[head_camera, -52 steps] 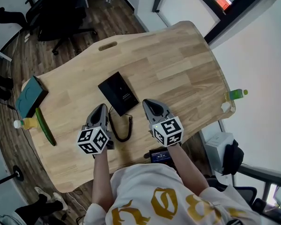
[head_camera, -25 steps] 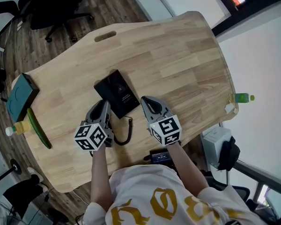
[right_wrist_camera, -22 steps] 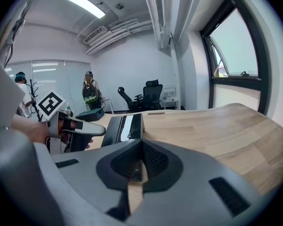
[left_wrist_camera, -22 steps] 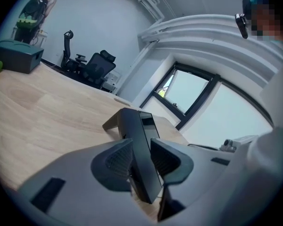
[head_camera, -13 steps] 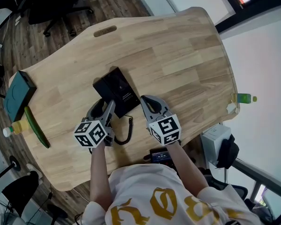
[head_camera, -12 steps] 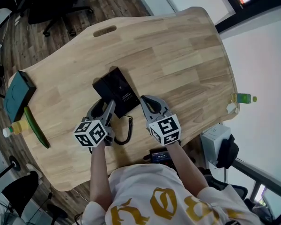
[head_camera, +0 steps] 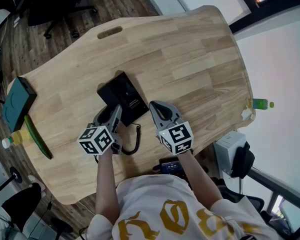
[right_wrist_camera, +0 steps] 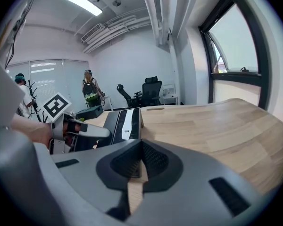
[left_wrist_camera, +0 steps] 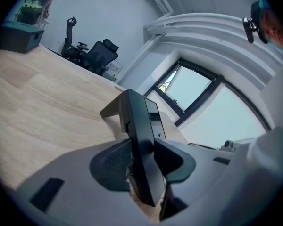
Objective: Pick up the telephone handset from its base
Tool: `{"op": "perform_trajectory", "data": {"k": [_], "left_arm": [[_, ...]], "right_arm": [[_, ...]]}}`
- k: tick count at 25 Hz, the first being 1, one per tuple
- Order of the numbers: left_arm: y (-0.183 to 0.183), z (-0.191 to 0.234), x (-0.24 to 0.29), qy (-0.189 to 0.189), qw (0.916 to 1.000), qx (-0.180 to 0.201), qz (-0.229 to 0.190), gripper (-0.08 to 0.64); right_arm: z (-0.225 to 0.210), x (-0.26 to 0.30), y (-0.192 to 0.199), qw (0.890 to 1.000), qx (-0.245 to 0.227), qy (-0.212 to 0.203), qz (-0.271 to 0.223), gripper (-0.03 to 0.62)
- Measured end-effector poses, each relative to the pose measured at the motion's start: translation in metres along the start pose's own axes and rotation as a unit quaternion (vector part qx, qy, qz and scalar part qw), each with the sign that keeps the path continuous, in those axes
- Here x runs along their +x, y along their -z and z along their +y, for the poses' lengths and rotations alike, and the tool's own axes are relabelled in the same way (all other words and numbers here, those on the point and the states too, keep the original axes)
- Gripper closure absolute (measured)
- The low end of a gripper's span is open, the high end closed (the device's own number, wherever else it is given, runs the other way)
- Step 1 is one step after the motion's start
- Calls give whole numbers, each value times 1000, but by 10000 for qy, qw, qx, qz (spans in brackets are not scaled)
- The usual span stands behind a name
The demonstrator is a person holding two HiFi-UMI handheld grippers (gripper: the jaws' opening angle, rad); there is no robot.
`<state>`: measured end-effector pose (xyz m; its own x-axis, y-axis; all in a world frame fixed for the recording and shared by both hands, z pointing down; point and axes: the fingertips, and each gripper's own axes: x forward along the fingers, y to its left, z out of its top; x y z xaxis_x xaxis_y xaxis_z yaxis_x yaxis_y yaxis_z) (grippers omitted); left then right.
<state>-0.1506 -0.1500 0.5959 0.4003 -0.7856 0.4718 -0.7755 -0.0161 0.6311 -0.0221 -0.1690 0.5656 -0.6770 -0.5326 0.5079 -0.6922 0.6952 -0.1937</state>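
Observation:
A black telephone (head_camera: 126, 97) lies flat on the wooden table (head_camera: 190, 59), its coiled cord (head_camera: 135, 138) trailing toward me. My left gripper (head_camera: 114, 112) sits at the phone's near left end. In the left gripper view the black handset (left_wrist_camera: 141, 140) stands edge-on between the jaws, which are closing, and both pads lie against it. The handset still rests low, by the base. My right gripper (head_camera: 158, 107) hovers just right of the phone, its jaws shut on nothing (right_wrist_camera: 140, 150). The right gripper view shows the phone (right_wrist_camera: 121, 121) and the left gripper (right_wrist_camera: 85, 132) beside it.
A teal box (head_camera: 17, 102), a long green object (head_camera: 38, 137) and a small bottle (head_camera: 11, 139) sit at the table's left end. A green bottle (head_camera: 258, 104) stands at the right edge. Office chairs (head_camera: 50, 4) stand beyond the table. A person (right_wrist_camera: 89, 91) stands far off.
The left jaws spread wide around the handset's near end, then drew in against it, and the gripper sank slightly. The right gripper has stayed put.

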Motion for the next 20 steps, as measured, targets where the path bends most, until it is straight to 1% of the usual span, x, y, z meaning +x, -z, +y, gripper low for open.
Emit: {"op": "perform_trajectory", "data": {"k": [3,7,12,14,18,20], "left_arm": [[-1,-1,-2,39,9999,-107,2,420],[-3,-3,-6,224,9988,-436,-69,460],[-3,-2,-8,344,9973,-651,-80,468],[-2,-1,-10,455,9959,-777,-111,472],[-1,0,-10,821,9915,-1006,-92,477],[-3,-1,-9,875,9905,-1058,-96,476]], "right_arm": [[2,-2,0,10000,-8,-9,-3,586],[3,-5,-2,10000,0,2,-26,588],[3,-8,-4,10000,4,9,-72,588],[3,-9,-4,10000,7,7,-72,588],[0,-11,-2,10000,35,13,-71,588],[0,-11,-1,10000,50,9,-60,588]]}}
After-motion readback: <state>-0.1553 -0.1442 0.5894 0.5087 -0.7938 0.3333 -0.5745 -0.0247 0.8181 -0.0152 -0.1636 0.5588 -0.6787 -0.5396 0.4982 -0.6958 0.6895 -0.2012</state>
